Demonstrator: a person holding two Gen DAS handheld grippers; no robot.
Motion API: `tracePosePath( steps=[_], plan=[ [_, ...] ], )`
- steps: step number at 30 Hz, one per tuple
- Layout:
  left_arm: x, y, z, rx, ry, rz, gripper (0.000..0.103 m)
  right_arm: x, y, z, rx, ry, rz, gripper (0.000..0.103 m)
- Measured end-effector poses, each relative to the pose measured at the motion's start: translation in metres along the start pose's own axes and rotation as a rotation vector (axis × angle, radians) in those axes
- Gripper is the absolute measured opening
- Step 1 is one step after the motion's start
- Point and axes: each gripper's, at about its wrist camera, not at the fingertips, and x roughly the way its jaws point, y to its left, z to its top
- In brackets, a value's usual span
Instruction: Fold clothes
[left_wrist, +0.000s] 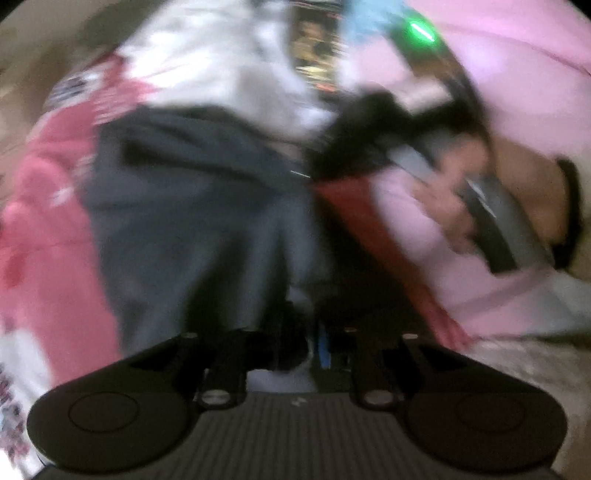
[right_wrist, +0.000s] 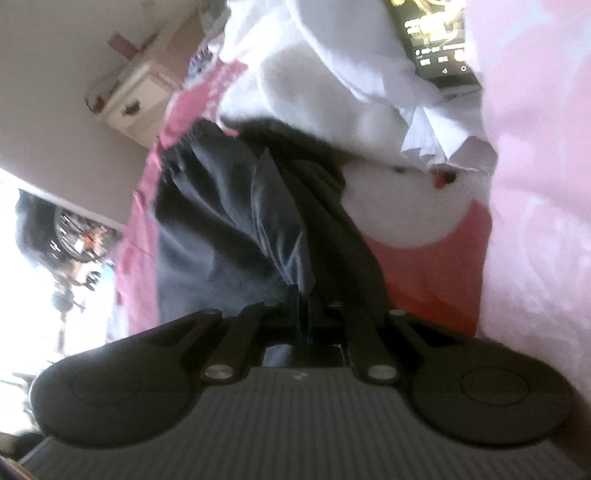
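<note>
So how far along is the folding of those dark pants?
Nothing looks folded yet. The dark pants are bunched and creased, pinched by the right gripper; the left gripper seems shut on them too, though blur makes that unsure. The white garment behind lies crumpled. All the folding remains.

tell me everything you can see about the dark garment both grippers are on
The dark garment is navy-grey, thin woven-looking cloth, creased, with a gathered, elastic-looking band at its far end. It lies stretched across a pink-and-white bed cover, below a white cloth. The right gripper pinches its near edge; the left gripper appears shut on it too.
</note>
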Motion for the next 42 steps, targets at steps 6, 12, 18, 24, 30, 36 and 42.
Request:
tracePosePath(
  steps=[6,12,18,24,30,36,42],
  plan=[
    [-0.021,0.075,0.0,-0.317,-0.071,0.026,0.033,0.009,0.011,-0.004,-0.103,0.056,-0.101,0.018],
    [-0.027,0.128,-0.012,-0.563,-0.122,-0.002,0.049,-0.014,0.013,0.006,-0.052,0.026,-0.043,0.052],
    [0.006,0.154,-0.02,-0.661,-0.097,-0.062,0.054,-0.015,0.006,0.032,0.042,-0.048,0.04,0.067],
    [0.04,0.174,-0.021,-0.763,-0.047,-0.128,0.056,0.017,0.0,0.056,0.059,-0.067,0.013,0.074],
    [0.041,0.168,-0.056,-0.79,0.041,-0.21,0.055,0.047,-0.008,0.061,0.07,0.021,0.017,0.078],
    [0.039,0.155,-0.096,-0.867,0.113,-0.301,0.055,0.044,-0.006,0.039,0.052,0.131,0.033,0.079],
    [0.046,0.131,-0.13,-0.942,0.207,-0.39,0.055,0.035,-0.006,0.002,0.076,0.239,0.051,0.079]
  ],
)
